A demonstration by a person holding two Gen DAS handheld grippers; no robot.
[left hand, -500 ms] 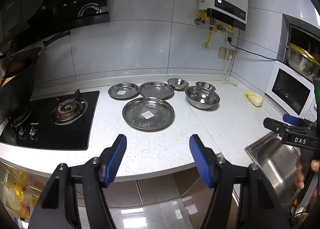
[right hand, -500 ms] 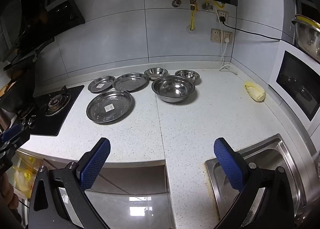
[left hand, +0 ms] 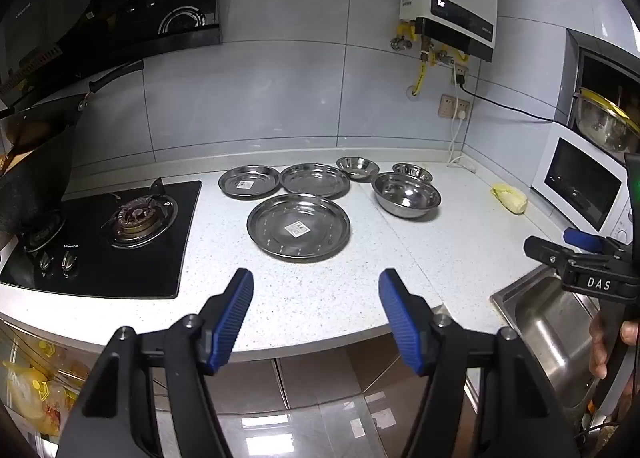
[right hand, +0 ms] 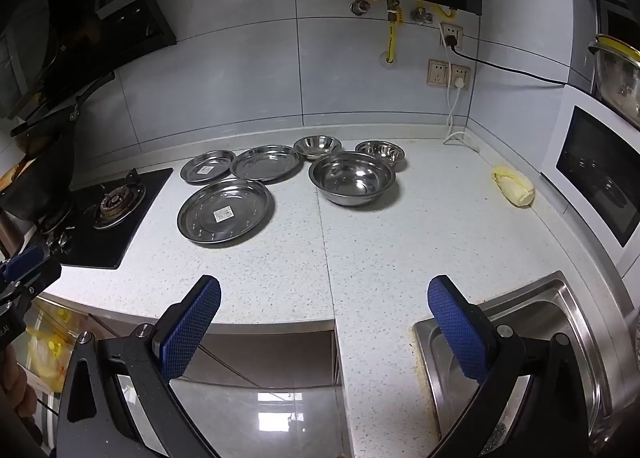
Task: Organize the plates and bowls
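Both grippers (left hand: 316,312) (right hand: 324,322) unmoved, open.

Grey tiled wall (left hand: 280,97) — speckled white countertop (left hand: 320,298), glossy floor (right hand: 280,418).

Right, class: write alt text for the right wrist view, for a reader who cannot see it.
Three steel plates and three steel bowls sit apart on a white speckled counter, seen past the open, empty right claw. A gas hob lies left, a sink at the near right, and a yellowish object by the microwave.
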